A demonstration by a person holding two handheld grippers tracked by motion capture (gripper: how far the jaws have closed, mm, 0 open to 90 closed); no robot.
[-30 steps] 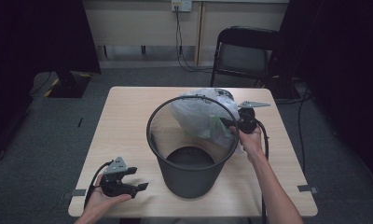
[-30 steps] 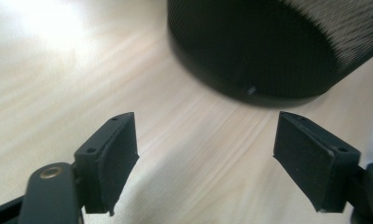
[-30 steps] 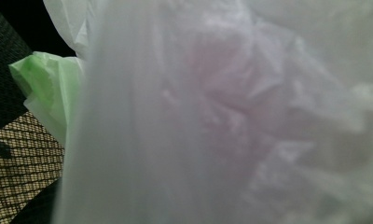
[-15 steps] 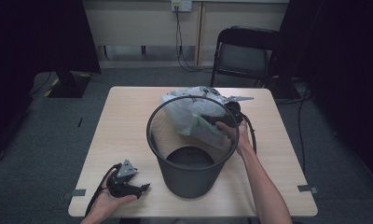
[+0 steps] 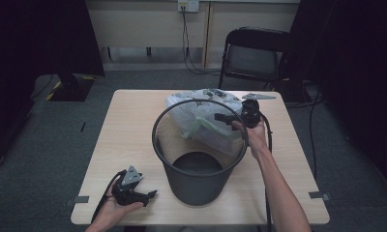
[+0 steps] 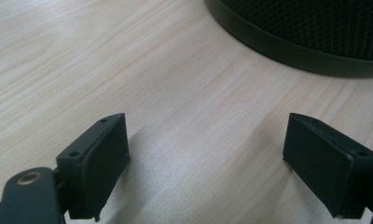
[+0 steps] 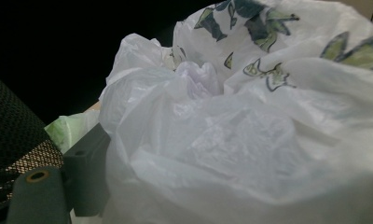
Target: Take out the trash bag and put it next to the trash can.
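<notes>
Right gripper against plastic bag at mesh bin rim, grip unclear; left gripper spread wide, resting on table.

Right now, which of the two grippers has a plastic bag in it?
The right gripper, at the bin's far rim, jaws in white plastic bag. The left gripper rests open.

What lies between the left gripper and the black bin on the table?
Nothing: in the left gripper view, bare wooden table runs from the open left gripper to the base of the black bin.
</notes>
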